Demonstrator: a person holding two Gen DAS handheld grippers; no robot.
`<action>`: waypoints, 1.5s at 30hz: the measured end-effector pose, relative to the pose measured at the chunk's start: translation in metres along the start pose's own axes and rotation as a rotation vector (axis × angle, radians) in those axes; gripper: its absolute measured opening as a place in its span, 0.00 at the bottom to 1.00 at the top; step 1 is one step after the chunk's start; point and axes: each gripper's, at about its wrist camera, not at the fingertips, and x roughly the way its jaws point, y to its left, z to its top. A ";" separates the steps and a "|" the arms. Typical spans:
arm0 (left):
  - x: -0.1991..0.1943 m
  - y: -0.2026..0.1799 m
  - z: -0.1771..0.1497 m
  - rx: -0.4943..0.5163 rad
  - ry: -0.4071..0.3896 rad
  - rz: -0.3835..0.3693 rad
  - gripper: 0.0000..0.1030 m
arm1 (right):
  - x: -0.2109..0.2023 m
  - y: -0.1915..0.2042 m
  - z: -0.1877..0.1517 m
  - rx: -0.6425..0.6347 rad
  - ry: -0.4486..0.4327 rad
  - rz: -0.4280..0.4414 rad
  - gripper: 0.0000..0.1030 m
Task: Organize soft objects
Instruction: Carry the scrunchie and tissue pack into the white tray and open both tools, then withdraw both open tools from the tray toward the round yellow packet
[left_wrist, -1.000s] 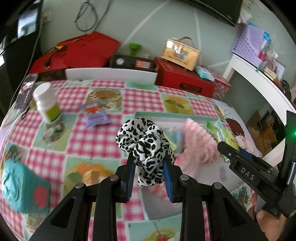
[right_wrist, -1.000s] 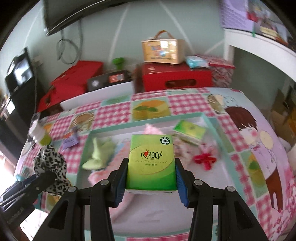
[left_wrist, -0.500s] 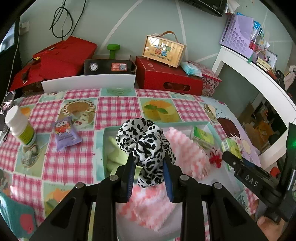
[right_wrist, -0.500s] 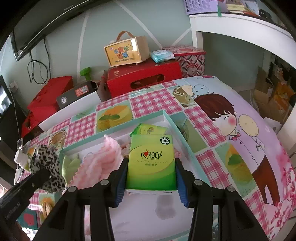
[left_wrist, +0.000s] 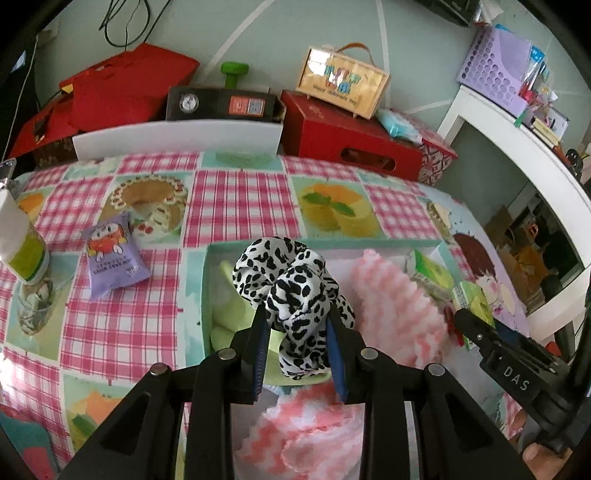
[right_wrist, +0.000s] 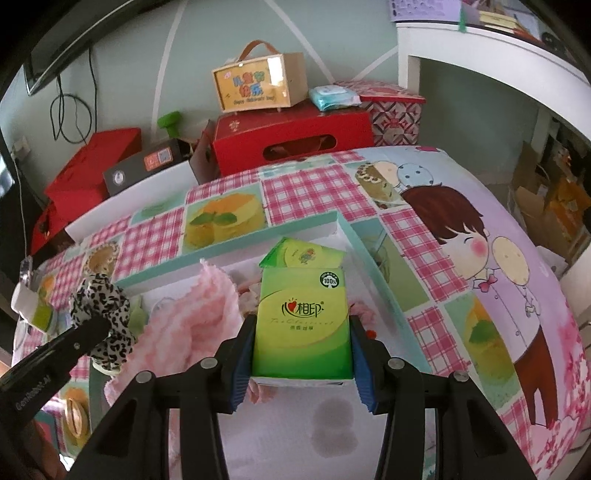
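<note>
While both loads hang over the tray: nothing is set down yet.
Left gripper (left_wrist: 297, 332): fingers clenched on the black-and-white spotted fabric scrunchie (left_wrist: 291, 291), above the shallow teal-rimmed tray (left_wrist: 205, 291).
Right gripper (right_wrist: 301, 360): fingers grasping the green soft tissue packet (right_wrist: 301, 325) by its long sides, over the tray's right part.
Handling: scrunchie light, floppy, likely to snag; hold the bunched middle. Packet light, squashy, slick wrapper; grip mid-body gently.
</note>
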 end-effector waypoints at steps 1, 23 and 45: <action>0.003 0.000 -0.002 0.002 0.009 0.004 0.30 | 0.001 0.001 -0.001 -0.004 0.006 -0.002 0.48; -0.026 0.002 -0.009 -0.012 0.036 0.002 0.67 | 0.003 0.018 -0.006 -0.081 0.049 -0.072 0.63; -0.036 0.033 -0.019 -0.081 0.020 0.175 0.95 | 0.003 0.029 -0.009 -0.117 0.062 -0.074 0.89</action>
